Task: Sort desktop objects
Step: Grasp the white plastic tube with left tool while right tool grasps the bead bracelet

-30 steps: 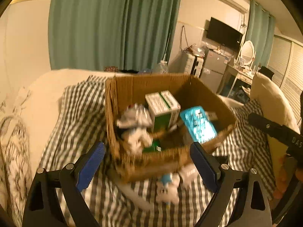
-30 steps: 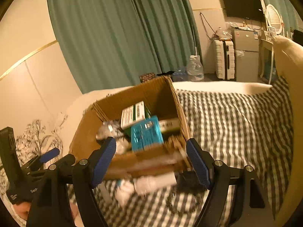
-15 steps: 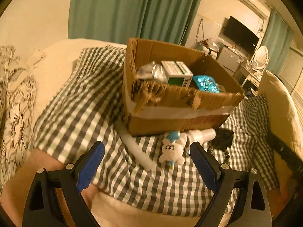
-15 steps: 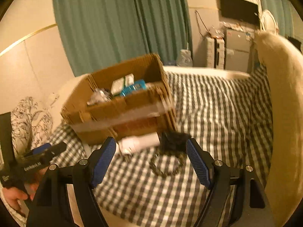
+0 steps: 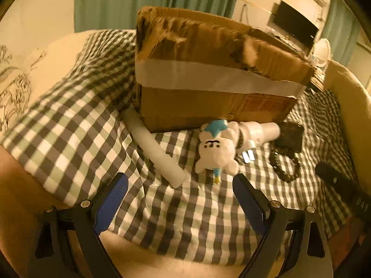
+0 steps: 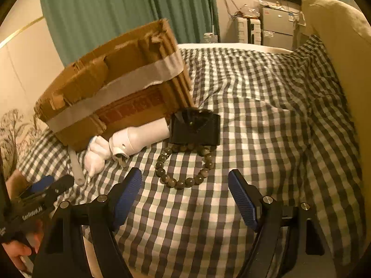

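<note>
A torn cardboard box (image 5: 208,76) banded with pale tape stands on a bed covered by a gingham sheet (image 6: 266,97). Its interior is not visible from either wrist view, so what has already been sorted into it cannot be told. Five items lie loose on the sheet against the near side of the box, so the sorting appears unfinished.

Loose items, left to right in the left wrist view:
- a white tube (image 5: 157,153), one end tucked under the box corner;
- a white plush toy (image 5: 216,150) with a blue star;
- a white bottle (image 5: 259,131), lying on its side and touching the plush toy;
- a black box (image 6: 194,129), at the bottle's far end;
- a beaded bracelet (image 6: 185,164), resting just in front of the black box.

The left hand-held gripper (image 5: 180,199) has its jaws spread wide and holds nothing. The tube's free end and the plush toy lie just ahead of its fingertips, apart from them. The right hand-held gripper (image 6: 185,192) is likewise spread and empty, with the bracelet lying near, directly ahead of the gap between its fingers; no contact is evident. Judged from position, the bracelet is the likeliest next pick for the right, the plush toy or tube for the left.
</note>
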Motion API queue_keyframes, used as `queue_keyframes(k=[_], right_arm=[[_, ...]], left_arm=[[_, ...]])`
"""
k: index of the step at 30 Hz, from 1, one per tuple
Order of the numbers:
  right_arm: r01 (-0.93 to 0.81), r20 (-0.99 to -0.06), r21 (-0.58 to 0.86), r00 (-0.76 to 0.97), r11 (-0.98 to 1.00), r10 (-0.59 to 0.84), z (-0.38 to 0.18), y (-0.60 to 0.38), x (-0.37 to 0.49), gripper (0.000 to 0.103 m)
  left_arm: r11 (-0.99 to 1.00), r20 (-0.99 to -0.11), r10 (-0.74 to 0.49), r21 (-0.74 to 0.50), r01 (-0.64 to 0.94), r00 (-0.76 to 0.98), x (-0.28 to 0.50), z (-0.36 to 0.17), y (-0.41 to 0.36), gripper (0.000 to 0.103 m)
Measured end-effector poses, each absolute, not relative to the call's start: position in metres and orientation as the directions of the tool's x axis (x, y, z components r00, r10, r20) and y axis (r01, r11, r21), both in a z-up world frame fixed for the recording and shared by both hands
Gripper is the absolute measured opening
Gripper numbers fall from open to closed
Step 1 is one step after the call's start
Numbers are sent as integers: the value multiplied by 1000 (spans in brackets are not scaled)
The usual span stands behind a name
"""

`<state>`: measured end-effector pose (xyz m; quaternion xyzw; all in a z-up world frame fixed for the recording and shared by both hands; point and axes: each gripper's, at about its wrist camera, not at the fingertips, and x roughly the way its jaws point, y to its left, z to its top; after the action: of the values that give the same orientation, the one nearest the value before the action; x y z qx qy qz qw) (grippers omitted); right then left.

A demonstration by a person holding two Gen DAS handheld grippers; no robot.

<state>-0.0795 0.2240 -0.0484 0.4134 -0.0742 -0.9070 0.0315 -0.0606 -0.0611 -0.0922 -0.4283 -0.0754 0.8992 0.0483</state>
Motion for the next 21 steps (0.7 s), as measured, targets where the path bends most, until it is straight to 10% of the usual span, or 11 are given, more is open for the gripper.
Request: queue_keyframes(k=[14, 19, 21], right_arm=[[-96, -834, 146, -547, -985, -70, -88, 231, -131, 76], [-91, -853, 94, -521, -991, -33, -101, 226, -146, 50], [-84, -853, 48, -522, -995, 3, -100, 223, -145, 36]], left_arm=[[-996, -771, 13, -68, 61, -637, -85, -116, -47, 94], [-997, -770, -50, 6, 72, -636, -92, -124, -37, 93], [-999, -772, -41, 15, 47, -634, -94, -127, -34, 67]])
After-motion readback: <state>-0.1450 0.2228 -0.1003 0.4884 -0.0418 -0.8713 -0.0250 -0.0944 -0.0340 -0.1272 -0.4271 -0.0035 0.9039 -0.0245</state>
